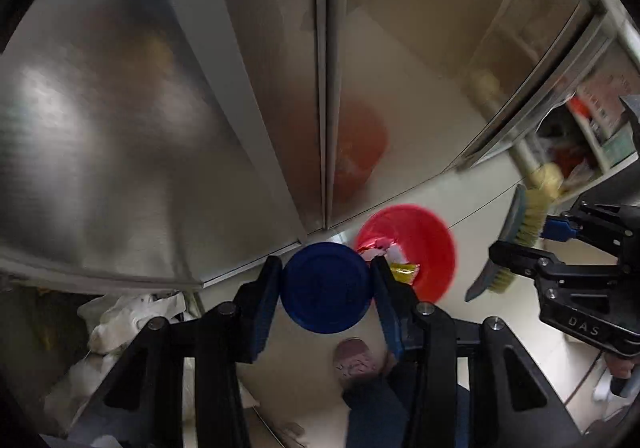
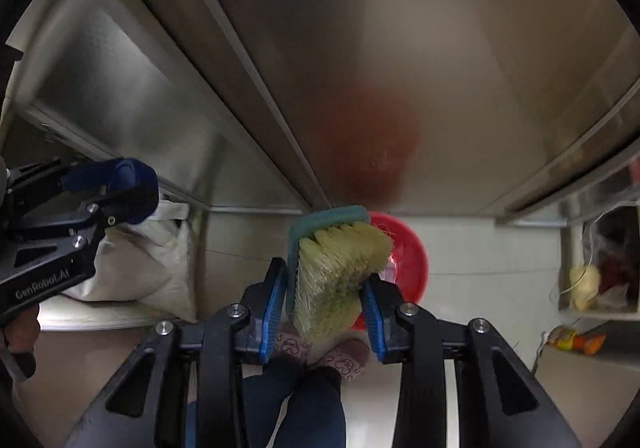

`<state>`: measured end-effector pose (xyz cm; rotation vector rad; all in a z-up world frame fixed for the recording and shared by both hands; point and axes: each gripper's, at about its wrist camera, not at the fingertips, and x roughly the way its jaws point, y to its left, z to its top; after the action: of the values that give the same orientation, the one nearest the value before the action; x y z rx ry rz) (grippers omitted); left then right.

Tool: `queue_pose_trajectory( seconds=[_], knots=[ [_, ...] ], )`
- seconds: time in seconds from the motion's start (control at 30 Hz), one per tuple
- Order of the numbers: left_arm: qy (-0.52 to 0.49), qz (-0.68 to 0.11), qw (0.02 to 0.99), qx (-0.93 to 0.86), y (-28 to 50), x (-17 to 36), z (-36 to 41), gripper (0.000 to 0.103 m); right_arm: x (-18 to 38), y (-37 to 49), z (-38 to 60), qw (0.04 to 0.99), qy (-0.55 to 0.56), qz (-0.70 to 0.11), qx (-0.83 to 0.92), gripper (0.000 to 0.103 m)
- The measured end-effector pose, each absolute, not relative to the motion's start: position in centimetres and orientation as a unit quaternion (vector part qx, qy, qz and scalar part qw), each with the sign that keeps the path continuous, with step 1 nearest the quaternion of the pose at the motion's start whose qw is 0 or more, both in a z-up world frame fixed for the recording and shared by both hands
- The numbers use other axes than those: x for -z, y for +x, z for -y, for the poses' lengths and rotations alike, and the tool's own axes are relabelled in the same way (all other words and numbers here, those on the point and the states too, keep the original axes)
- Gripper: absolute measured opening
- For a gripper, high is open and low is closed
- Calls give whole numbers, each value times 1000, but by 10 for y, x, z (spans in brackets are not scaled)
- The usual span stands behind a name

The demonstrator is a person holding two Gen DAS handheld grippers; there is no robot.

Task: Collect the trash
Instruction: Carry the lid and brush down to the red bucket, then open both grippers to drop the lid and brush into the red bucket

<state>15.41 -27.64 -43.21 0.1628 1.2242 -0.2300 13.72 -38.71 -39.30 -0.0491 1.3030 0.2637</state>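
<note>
A red round bin [image 1: 424,244] stands on the pale floor against steel cabinet doors, with crumpled red-white and yellow wrappers [image 1: 400,266] at its near side. My left gripper [image 1: 326,268] is shut on a dark blue round-ended plastic object [image 1: 326,288], just left of and above the bin. Off to the right, my right gripper [image 1: 524,238] holds a brush [image 1: 520,232]. In the right wrist view my right gripper [image 2: 326,276] is shut on that brush [image 2: 340,264], teal-backed with yellowish bristles, which hides part of the red bin [image 2: 412,260]. My left gripper [image 2: 120,191] shows at far left with the blue object [image 2: 128,179].
Brushed steel cabinet doors [image 2: 360,67] fill the upper view. White sacks [image 2: 144,268] lie at the left by the cabinet foot. The person's feet in patterned slippers [image 2: 348,356] stand just under the grippers. An open shelf with bags [image 2: 600,268] and an orange packet [image 2: 576,340] sit at right.
</note>
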Motion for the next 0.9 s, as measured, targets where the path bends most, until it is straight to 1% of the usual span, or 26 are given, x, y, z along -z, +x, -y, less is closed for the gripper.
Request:
queue_pose_trajectory(
  seconds=[0.13, 0.23, 0.33, 0.43, 0.47, 0.53, 0.57, 0.6, 0.63, 0.7, 0.83, 0.9],
  knots=[
    [75, -583, 802, 112, 163, 487, 279, 43, 447, 144, 393, 781, -16, -614, -112, 34],
    [84, -588, 796, 113, 169, 515, 283, 43, 479, 149, 397, 778, -14, -619, -107, 34],
    [94, -592, 792, 116, 172, 531, 288, 43, 500, 149, 399, 773, -10, -625, -109, 34],
    [107, -594, 788, 122, 174, 540, 287, 43, 507, 149, 400, 773, -17, -625, -107, 35],
    [111, -596, 786, 122, 174, 542, 288, 43, 508, 149, 399, 775, -26, -623, -100, 37],
    [119, -603, 780, 121, 176, 546, 290, 43, 510, 149, 394, 778, -40, -621, -90, 49],
    [120, -605, 778, 122, 176, 546, 289, 43, 510, 149, 395, 777, -42, -622, -88, 59],
    [118, -606, 777, 124, 176, 545, 291, 43, 508, 148, 397, 778, -38, -621, -86, 64],
    [116, -606, 777, 128, 176, 544, 293, 43, 506, 147, 398, 781, -35, -618, -85, 67],
    [117, -602, 778, 137, 179, 541, 296, 43, 499, 145, 404, 785, -30, -613, -84, 77],
    [136, -590, 782, 149, 181, 530, 310, 43, 487, 142, 419, 786, -10, -614, -65, 81],
    [140, -586, 782, 162, 182, 525, 318, 43, 481, 138, 425, 789, -1, -612, -50, 88]
  ],
)
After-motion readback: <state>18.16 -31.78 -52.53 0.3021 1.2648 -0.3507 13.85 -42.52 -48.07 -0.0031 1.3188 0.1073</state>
